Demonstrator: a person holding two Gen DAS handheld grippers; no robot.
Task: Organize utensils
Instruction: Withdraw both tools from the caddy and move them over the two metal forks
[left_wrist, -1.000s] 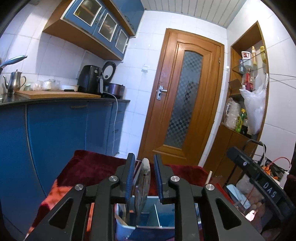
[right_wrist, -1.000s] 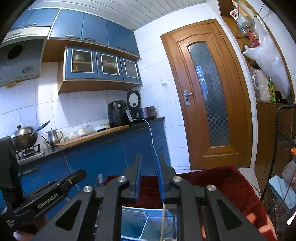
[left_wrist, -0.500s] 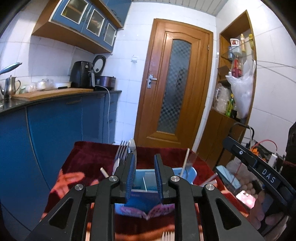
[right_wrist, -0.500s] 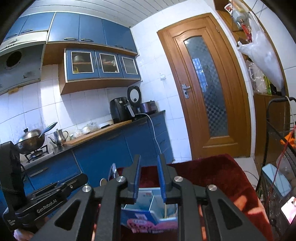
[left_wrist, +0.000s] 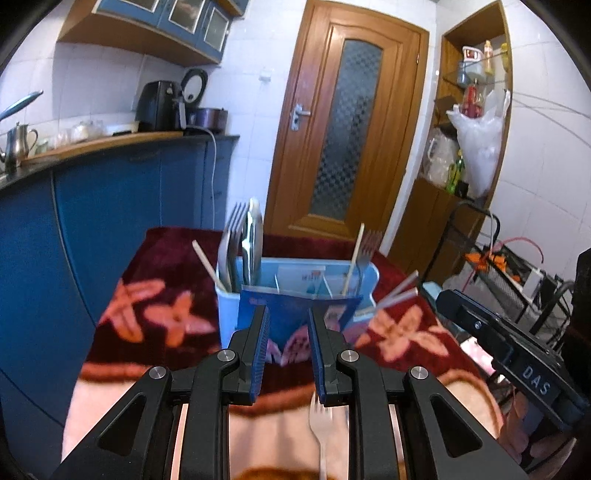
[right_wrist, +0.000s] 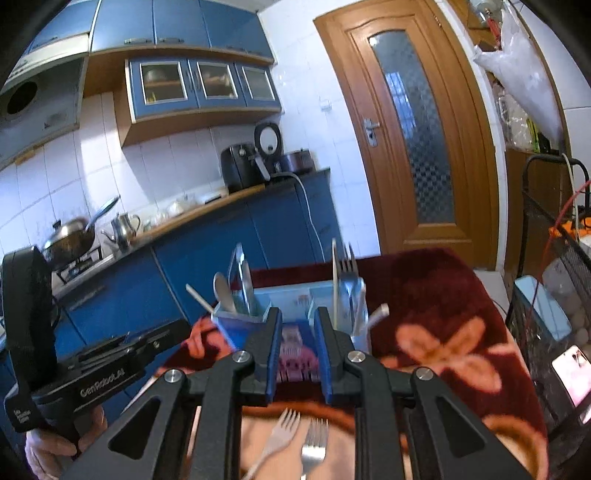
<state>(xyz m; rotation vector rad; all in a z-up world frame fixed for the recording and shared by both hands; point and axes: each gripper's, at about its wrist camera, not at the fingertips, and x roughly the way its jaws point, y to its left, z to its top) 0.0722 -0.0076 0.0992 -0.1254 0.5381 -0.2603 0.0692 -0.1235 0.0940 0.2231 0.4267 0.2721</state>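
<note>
1. At the left end of the blue caddy (left_wrist: 295, 291), a fork, a spoon and a pale stick stand crowded in one compartment (left_wrist: 236, 273), leaning against each other; the middle compartments look bare, though I cannot see to their floors.
2. The left gripper (left_wrist: 286, 347) hangs just short of the caddy's front wall with its jaws parted by a modest gap and nothing between them.
3. One loose fork (left_wrist: 320, 417) lies on the flowered cloth (left_wrist: 155, 306) below the left gripper's right finger, tines toward the caddy.
4. The right gripper (right_wrist: 298, 350) is likewise part open and empty; two forks (right_wrist: 295, 432) lie side by side under it, touching or nearly so.
5. At the caddy's right end stand another fork and a stick (left_wrist: 354, 254), and straws (left_wrist: 397, 291) jut out past the wall.
6. Risks, as I judge them: closing on the paired forks may catch both or flip one away; a flat fork on soft cloth may slide from the pads; reaching in low could knock the light caddy or the leaning utensils over.
</note>
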